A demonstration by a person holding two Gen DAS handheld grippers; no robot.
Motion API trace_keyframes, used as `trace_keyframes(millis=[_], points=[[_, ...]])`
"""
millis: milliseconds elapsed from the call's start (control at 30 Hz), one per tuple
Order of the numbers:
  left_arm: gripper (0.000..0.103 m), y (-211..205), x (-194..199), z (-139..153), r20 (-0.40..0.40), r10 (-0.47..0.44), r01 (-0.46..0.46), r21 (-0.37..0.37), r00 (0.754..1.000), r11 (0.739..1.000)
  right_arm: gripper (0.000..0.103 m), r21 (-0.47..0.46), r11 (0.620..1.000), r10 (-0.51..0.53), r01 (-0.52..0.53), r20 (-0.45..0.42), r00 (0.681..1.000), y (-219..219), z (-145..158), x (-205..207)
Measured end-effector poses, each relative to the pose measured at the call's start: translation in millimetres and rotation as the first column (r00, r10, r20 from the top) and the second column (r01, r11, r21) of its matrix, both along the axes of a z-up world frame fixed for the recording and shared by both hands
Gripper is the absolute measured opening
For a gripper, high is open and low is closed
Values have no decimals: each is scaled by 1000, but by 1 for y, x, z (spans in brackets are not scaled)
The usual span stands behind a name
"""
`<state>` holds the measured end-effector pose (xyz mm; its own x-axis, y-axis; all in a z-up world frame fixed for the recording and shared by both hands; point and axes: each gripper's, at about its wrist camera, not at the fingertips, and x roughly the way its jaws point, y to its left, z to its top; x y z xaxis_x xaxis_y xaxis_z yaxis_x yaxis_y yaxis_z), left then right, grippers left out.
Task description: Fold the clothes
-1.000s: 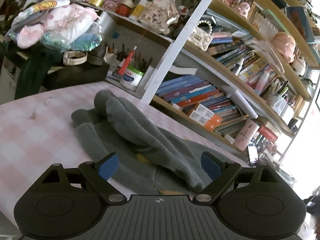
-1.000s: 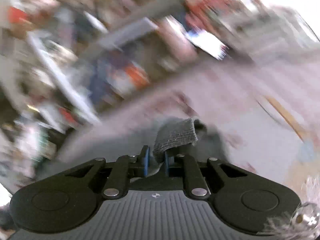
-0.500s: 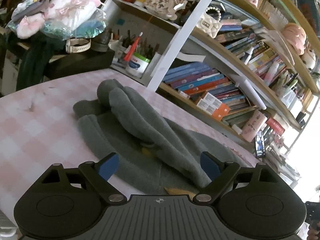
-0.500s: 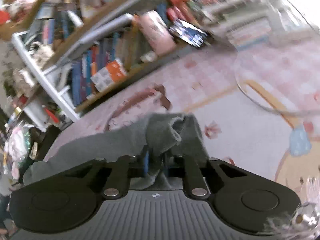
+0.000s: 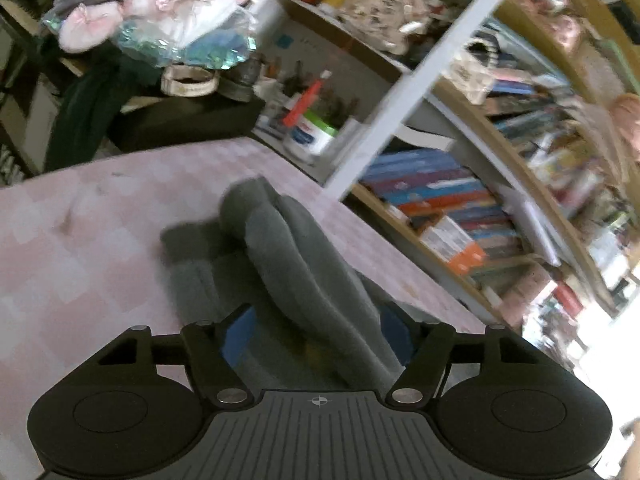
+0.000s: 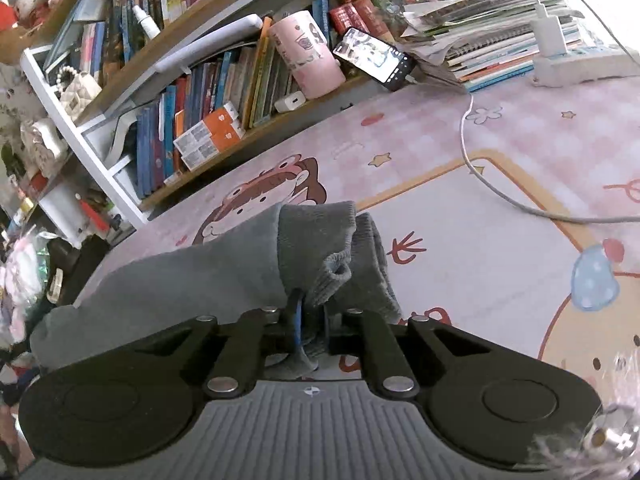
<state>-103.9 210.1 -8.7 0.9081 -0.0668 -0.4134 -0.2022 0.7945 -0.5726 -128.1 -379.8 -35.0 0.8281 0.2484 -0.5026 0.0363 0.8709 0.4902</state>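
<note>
1. The right gripper [image 6: 310,326] has its jaws drawn nearly together, pinching a bunched bit of the grey fleece garment [image 6: 224,276]; a tail of the cloth hangs out below the blue pads.
2. Just beyond that pinch sits the garment's ribbed cuff [image 6: 334,246], turned back on itself, so what is held looks like a sleeve end or hem corner. The rest of the cloth trails away to the left of this view across the pink cartoon desk mat [image 6: 460,280].
3. The left gripper [image 5: 316,336] has its jaws fairly wide and closing. A thick roll of the same garment [image 5: 296,272] lies between the blue pads, but I cannot see either pad pressing on it yet; this view is blurred.
4. From those jaws the roll runs away toward the far edge of the pink checked surface [image 5: 80,240], with a flatter layer spread beside and beneath it.
5. Progress, as I judge it: early to middle. The garment is gathered lengthwise into a rumpled ridge, not a flat, squared packet. One end is gripped and the other is about to be.
6. Left to do: take hold with the left, lift or stretch the piece straight, lay it flat, then fold it over into a tidy stack.
7. Behind both views stands the bookshelf [image 6: 208,92], well apart from the work.
</note>
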Motion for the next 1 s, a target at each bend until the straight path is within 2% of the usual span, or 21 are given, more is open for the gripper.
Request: trace_keyframes(millis=[67,167,200,233,267,333,400,467,533,633,700,767,833,1000], points=[[71,6,13,-1,-42,67,-67,-2,997,998,9,-17,1000,5,-5,8,1000,2,0,-1],[66,12,31,-8,-69,68,-73,-68,995,995,9,-26,1000,8,-7,23,1000,4,-2,-1],[54,12,37,-9,-74,54,-60,-80,996,995,9,-32,999,10,-9,24,1000,5,-1,-1],[16,12,41,-10,-77,41,-48,-89,996,995,9,-39,999,12,-11,25,1000,6,0,-2],[7,11,42,-7,-66,34,-40,-90,997,995,9,-54,998,14,-13,26,1000,7,1,-1],[7,4,28,7,31,33,-30,-67,999,997,9,-85,996,20,-18,29,999,11,2,-2],[6,-2,10,23,135,27,-21,-46,990,999,9,-95,995,21,-18,30,999,12,2,-2],[7,4,-10,28,186,43,-27,-88,982,996,9,-93,996,20,-17,29,999,11,2,-2],[7,17,-21,17,153,99,-82,-112,983,990,9,-92,996,21,-18,29,999,11,2,-2],[7,30,-15,-19,-28,135,-137,-112,990,984,10,-93,995,28,-25,25,999,12,2,-2],[8,26,-13,-30,-67,122,-127,-83,990,988,10,-101,995,27,-25,21,999,13,4,-1],[8,21,-11,-26,-60,126,-129,-48,990,991,9,-108,994,27,-25,18,999,14,5,1],[8,21,-8,-22,-52,122,-124,-43,991,991,6,-117,993,31,-27,29,999,16,11,2],[8,20,-11,-25,-39,115,-117,-59,993,991,6,-187,982,79,-39,211,974,27,55,-17]])
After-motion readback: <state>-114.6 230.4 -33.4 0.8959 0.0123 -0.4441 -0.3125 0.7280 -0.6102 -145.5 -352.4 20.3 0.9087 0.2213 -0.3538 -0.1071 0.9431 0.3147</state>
